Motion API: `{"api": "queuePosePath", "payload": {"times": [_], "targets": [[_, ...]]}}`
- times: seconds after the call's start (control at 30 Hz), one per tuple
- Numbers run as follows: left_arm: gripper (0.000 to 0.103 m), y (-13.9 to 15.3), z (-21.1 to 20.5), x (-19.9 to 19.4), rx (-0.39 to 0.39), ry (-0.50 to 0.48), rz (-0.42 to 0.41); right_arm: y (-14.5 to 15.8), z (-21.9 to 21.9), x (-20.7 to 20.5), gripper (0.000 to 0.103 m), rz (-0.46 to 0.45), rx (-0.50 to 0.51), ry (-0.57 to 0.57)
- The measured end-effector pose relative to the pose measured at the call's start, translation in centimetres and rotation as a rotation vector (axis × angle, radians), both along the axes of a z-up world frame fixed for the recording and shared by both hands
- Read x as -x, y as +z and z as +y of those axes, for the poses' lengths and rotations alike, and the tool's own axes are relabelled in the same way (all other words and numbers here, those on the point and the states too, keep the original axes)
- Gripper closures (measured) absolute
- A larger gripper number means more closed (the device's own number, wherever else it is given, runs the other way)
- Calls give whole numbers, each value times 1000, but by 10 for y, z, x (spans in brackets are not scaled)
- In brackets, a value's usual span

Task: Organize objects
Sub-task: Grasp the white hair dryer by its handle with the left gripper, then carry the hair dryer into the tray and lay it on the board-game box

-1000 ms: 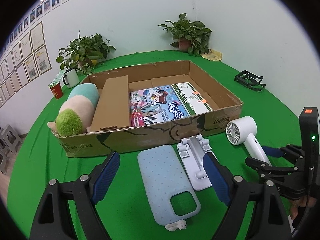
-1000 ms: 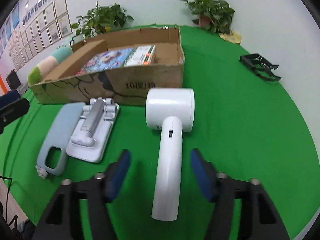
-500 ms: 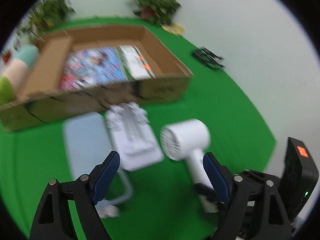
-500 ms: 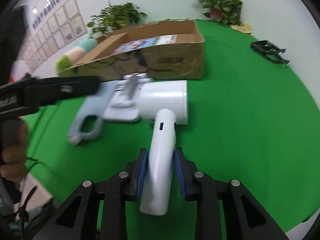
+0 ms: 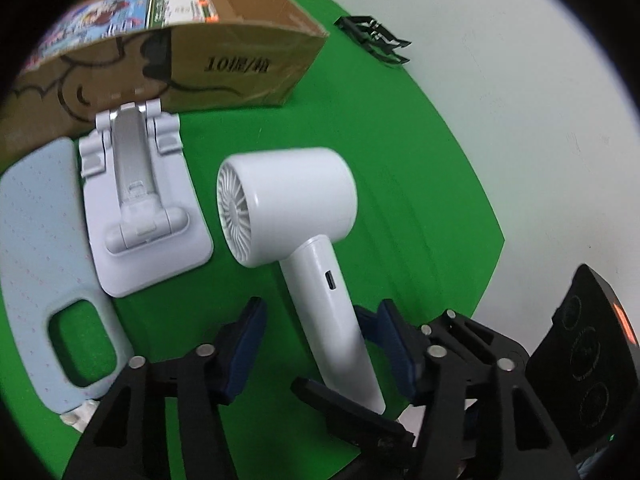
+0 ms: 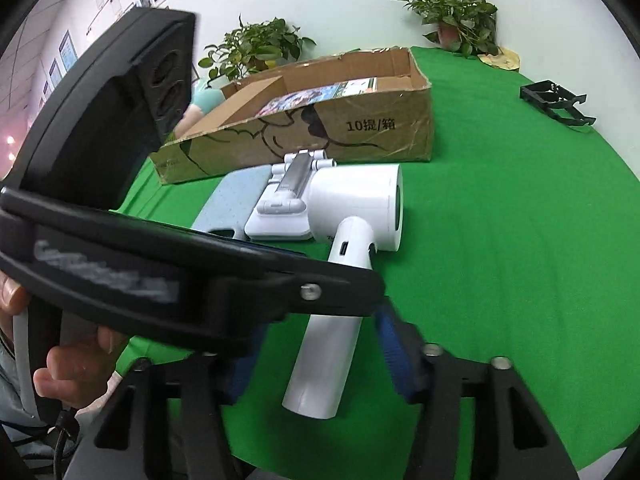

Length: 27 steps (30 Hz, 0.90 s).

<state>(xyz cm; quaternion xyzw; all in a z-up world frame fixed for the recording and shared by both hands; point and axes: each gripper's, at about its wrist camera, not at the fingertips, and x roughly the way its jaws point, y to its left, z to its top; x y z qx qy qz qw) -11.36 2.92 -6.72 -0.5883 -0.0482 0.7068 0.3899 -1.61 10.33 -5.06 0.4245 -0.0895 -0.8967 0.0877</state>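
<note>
A white hair dryer [image 5: 288,204] lies on the green cloth, handle toward me; it also shows in the right wrist view [image 6: 352,216]. My left gripper [image 5: 320,344] is open, its blue pads either side of the handle with gaps. My right gripper [image 6: 320,356] is also open around the handle end. The left gripper's body [image 6: 168,280] crosses the right wrist view. A white folding stand [image 5: 136,208] and a pale blue phone case [image 5: 44,248] lie left of the dryer. An open cardboard box [image 5: 224,60] with books [image 5: 132,12] stands behind.
A black plastic frame [image 5: 374,38] lies at the far right of the cloth. Potted plants [image 6: 452,12] stand at the back by the wall. The cloth's edge [image 5: 492,216] is close on the right of the dryer.
My left gripper swung right and now straddles the dryer handle. My right gripper, shut on the handle half a second ago, has opened. The dryer lies on the cloth.
</note>
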Motion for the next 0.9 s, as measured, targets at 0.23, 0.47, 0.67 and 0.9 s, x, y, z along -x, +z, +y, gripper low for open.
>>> {"api": "queuePosePath", "payload": {"times": [0.23,0.47,0.67,0.9], "targets": [[68,-5,-2,-11,23,7,15,-4,-13,-11,70,-22,-42,-3],[68,1,-4,-19,47,-11,45,-4,-21,-28,72,-24,-61,-22],[69,23,-17,-14,10,21,103,8,-30,-23,73,28,-87,-27],[69,69,-47,13,-26,83,221,43,-50,5,74,151,-113,-7]]}}
